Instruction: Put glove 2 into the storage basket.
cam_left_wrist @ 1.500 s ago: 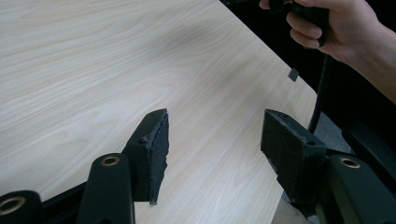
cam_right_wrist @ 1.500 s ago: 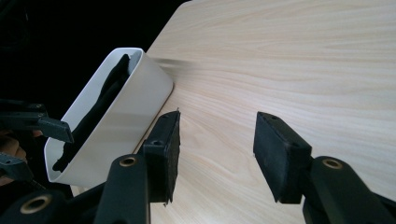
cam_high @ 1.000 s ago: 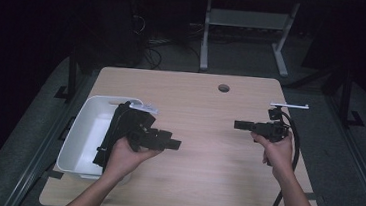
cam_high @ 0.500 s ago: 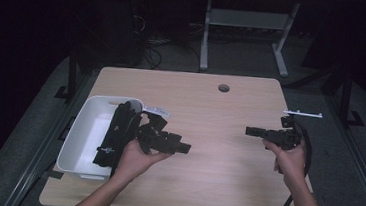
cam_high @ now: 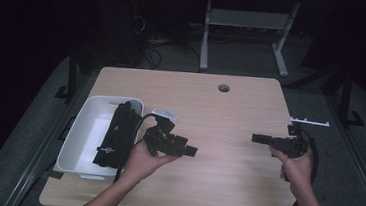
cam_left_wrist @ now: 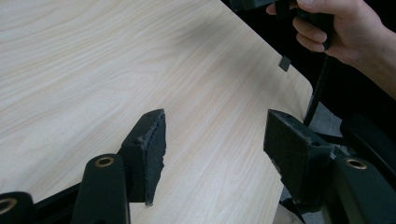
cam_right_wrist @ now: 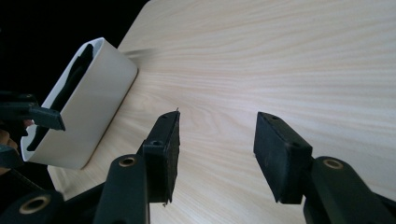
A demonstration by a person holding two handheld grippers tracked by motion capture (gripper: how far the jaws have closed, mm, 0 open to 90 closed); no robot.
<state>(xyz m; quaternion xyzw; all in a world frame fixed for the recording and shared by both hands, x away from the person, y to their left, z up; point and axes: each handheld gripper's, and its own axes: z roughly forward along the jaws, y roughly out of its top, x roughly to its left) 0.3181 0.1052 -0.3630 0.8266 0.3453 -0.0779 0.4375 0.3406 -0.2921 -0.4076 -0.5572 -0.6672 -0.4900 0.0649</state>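
Light wooden table [cam_high: 230,112] carries a white tub [cam_high: 80,139] at its left edge

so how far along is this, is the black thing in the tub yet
Looks done: the black strap lies in the white tub, draped over its right rim. In hand: nothing; the left tool and right tool are both open above bare table. Left: nothing else lies on the tabletop to move.

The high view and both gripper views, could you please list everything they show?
Table: one, light wood, centre; round hole near its far edge.
Bin: one, white, table's left side.
Black fabric item: one, lying in the bin along its right wall.
Left gripper: one, black, jaws open, empty, beside the bin.
Right gripper: one, black, jaws open, empty, near the right edge.
Hands: two, left and right.
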